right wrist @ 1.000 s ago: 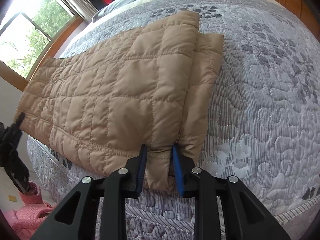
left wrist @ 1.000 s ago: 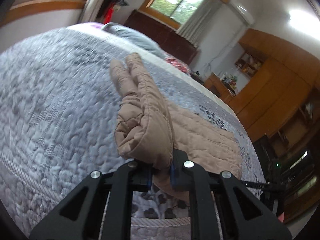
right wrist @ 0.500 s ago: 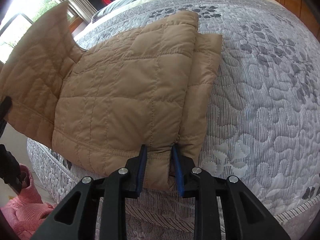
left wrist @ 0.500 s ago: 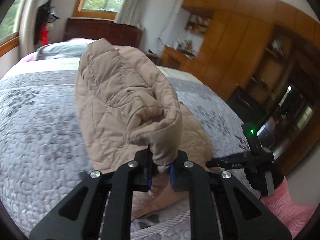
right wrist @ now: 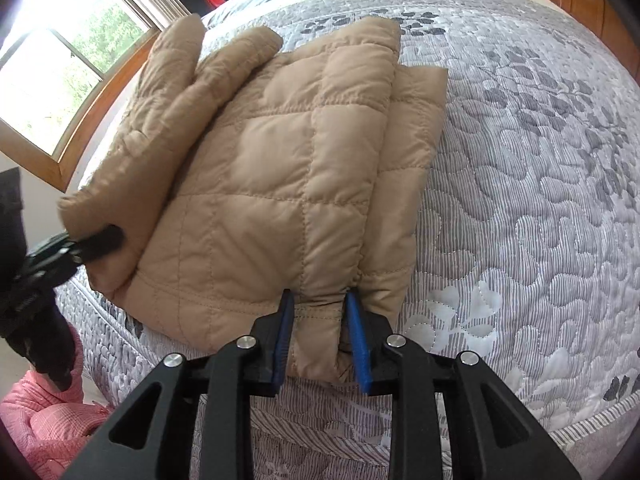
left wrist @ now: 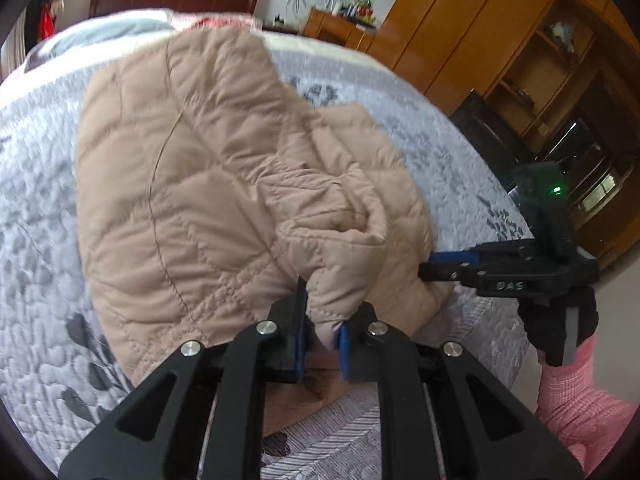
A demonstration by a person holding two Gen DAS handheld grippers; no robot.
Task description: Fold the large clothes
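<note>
Since a second ago the left gripper [left wrist: 322, 334], clamped on the tan quilted jacket [right wrist: 280, 184], has swung that end over toward the right gripper [right wrist: 320, 336], which pinches the near hem. The jacket lies on the grey bedspread [right wrist: 520, 200], long axis running away from the right gripper.

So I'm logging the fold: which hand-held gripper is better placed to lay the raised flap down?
Left hand-held gripper: it grips the jacket's lifted end; the right hand-held gripper pins the hem.
</note>
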